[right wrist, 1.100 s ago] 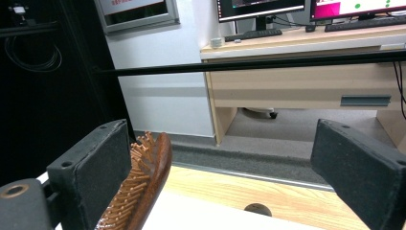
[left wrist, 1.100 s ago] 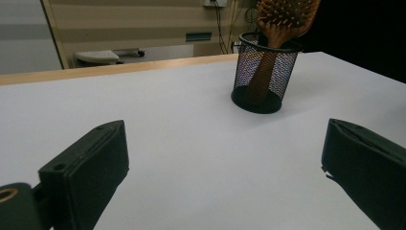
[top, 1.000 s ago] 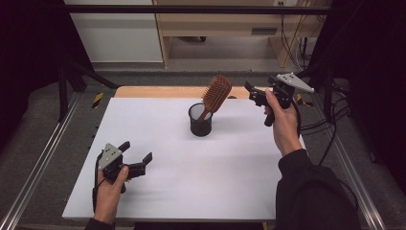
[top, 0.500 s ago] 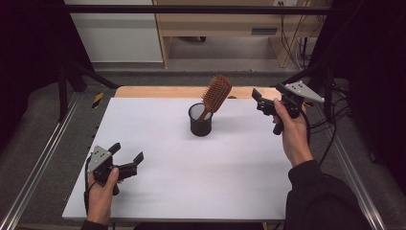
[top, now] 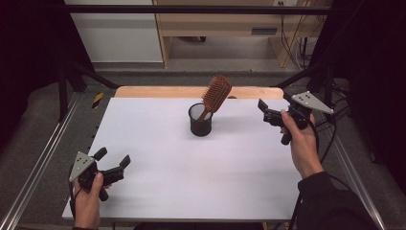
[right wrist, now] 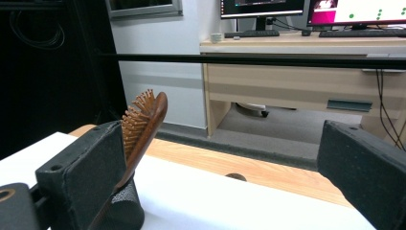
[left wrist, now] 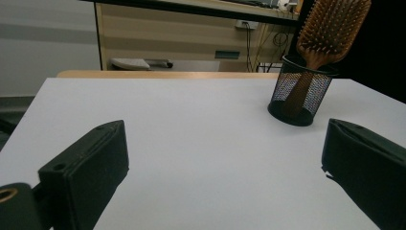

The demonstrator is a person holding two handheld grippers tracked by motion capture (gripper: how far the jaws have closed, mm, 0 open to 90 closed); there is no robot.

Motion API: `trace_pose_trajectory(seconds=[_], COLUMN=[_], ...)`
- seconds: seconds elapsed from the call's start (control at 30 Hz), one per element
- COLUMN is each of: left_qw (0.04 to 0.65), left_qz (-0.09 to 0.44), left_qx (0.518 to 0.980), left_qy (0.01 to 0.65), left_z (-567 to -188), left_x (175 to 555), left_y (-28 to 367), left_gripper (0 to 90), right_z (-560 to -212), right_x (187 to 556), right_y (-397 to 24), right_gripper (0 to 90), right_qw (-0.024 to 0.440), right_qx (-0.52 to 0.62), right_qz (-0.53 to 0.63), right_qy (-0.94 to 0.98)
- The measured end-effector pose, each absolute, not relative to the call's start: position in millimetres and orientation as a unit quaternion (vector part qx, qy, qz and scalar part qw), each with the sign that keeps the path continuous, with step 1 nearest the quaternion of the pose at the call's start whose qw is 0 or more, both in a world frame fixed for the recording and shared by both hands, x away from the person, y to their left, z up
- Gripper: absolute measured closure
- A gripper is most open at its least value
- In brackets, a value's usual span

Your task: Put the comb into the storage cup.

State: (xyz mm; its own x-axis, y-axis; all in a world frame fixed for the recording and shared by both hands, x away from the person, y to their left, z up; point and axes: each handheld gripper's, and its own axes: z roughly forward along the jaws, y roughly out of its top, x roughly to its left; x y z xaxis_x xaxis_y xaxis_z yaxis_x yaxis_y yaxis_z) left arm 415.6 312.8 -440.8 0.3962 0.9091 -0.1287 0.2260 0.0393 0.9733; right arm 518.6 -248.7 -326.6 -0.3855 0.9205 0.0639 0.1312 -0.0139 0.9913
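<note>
A wooden hairbrush (top: pixel 216 93) stands handle-down, leaning, in a black mesh cup (top: pixel 200 122) at the back middle of the white table (top: pixel 191 172). My left gripper (top: pixel 114 157) rests open at the near left corner, far from the cup, with nothing between its jaws. In the left gripper view the brush (left wrist: pixel 330 28) and cup (left wrist: pixel 300 93) stand far ahead to the right. My right gripper (top: pixel 265 112) hovers to the right of the cup; its jaws have just been opening and hold nothing. In the right gripper view the brush (right wrist: pixel 143 120) rises behind the left jaw.
A wooden strip (top: pixel 158 91) borders the table's far edge, with a desk (top: pixel 215 21) beyond it. Metal rails (top: pixel 43 158) run along both sides. Cables (top: pixel 330 139) hang at the right edge. A yellow object (top: pixel 97 99) lies on the floor at the back left.
The left gripper has slid left and nearer along the table. The right gripper has drawn back to the right and nearer, away from the brush, its jaws a little wider.
</note>
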Motion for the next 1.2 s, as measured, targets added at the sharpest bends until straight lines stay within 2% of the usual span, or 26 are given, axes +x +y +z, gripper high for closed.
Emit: trace_pose_trajectory(seconds=[0.57,0.93,1.2], left_qw=[0.565,0.569,0.573], left_qz=[0.312,0.31,0.31], left_qx=[0.615,0.61,0.612], left_qy=[0.454,0.456,0.449], left_z=[-443,-444,-442], left_x=[414,414,414], left_y=[318,321,321], left_gripper=[2.3,2.3,2.3], right_z=[-336,-359,-386], right_x=[480,462,450], right_y=[-270,-274,-277], right_gripper=[1.8,2.1,2.0], right_qw=[0.365,0.375,0.363], right_qx=[0.42,0.406,0.409], right_qz=[0.577,0.571,0.558], right_qy=[0.598,0.607,0.624])
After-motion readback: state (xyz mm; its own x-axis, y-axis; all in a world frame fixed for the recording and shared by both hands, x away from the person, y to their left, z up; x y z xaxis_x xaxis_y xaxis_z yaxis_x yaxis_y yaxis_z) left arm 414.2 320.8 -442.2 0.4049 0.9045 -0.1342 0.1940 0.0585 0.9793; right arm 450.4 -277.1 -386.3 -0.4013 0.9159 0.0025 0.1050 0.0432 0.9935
